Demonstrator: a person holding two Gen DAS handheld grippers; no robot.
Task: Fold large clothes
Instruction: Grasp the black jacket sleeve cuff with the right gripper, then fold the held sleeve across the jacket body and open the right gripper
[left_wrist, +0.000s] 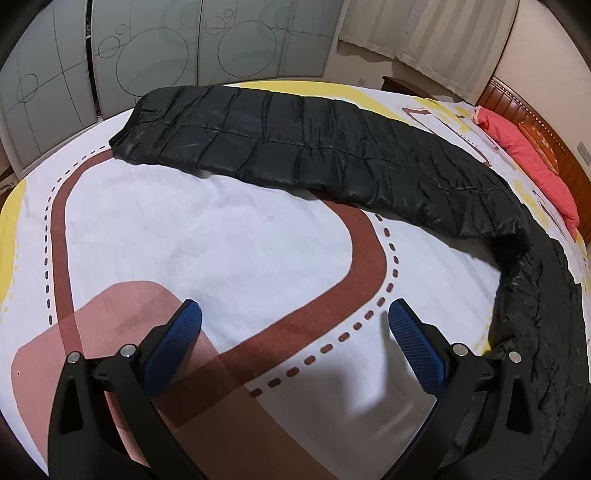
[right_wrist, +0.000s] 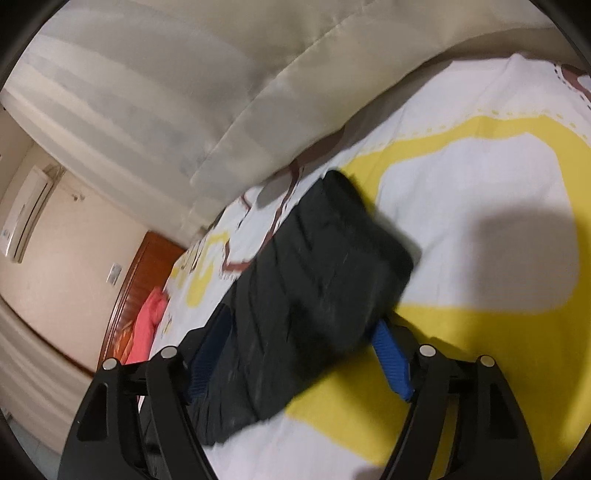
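A long black quilted coat (left_wrist: 314, 155) lies folded into a narrow strip across the bed (left_wrist: 207, 229), curving down the right side. My left gripper (left_wrist: 293, 328) is open and empty, held above the bedsheet in front of the coat. In the right wrist view the coat's end (right_wrist: 314, 295) lies between the fingers of my right gripper (right_wrist: 299, 328). Its jaws stand wide apart around the fabric, and the blue pads (right_wrist: 391, 354) are not pressed together. That view is blurred.
The bedsheet is white with brown road and yellow patterns. A red pillow (left_wrist: 528, 162) lies by the wooden headboard (left_wrist: 532, 114) at the right. Glass wardrobe doors (left_wrist: 147, 62) stand behind the bed. Curtains (right_wrist: 184, 92) hang close beside the bed.
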